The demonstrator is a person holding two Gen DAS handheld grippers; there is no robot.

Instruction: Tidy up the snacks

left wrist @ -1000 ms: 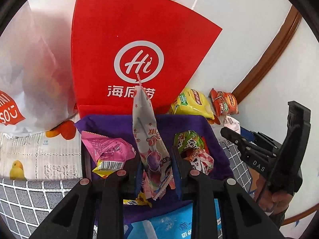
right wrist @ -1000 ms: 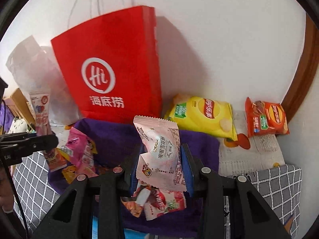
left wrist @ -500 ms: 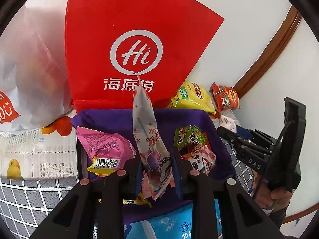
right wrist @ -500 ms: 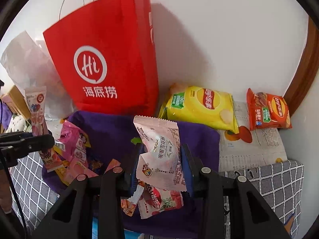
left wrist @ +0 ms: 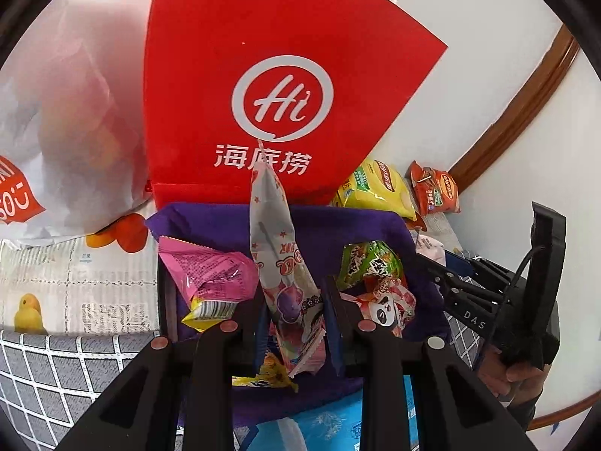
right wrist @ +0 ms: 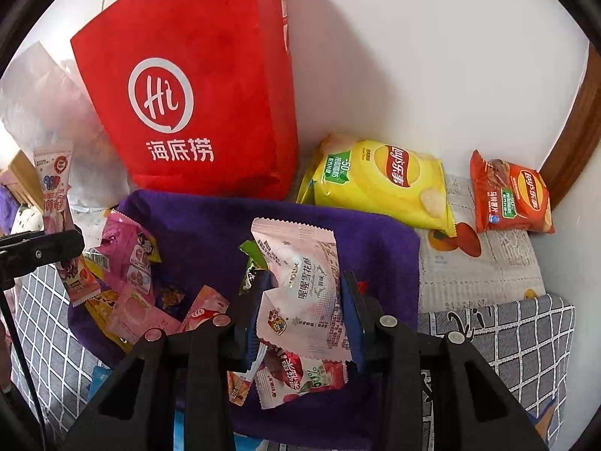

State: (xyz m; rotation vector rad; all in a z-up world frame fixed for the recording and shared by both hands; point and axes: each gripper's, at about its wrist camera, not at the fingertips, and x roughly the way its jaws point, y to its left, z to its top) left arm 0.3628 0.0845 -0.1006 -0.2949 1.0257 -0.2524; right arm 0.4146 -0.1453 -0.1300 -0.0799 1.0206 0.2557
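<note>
Both tools pinch crinkly foil packets (left wrist: 280,263) (right wrist: 304,300) over purple cloth (right wrist: 210,233).

snacks (right wrist: 127,263) in bin (right wrist: 375,233), bag (right wrist: 195,105) behind.

Both fisheye views were bright and evenly lit by soft daylight. The red bag (right wrist: 195,105) beyond the right tongs (right wrist: 300,308) threw a soft shadow rightward onto the white wall (right wrist: 432,56). Straight lines bowed near the dark circular rims. The plastic bag (left wrist: 67,120) left of the left tongs (left wrist: 291,315) looked hazy and unsharp.
</note>
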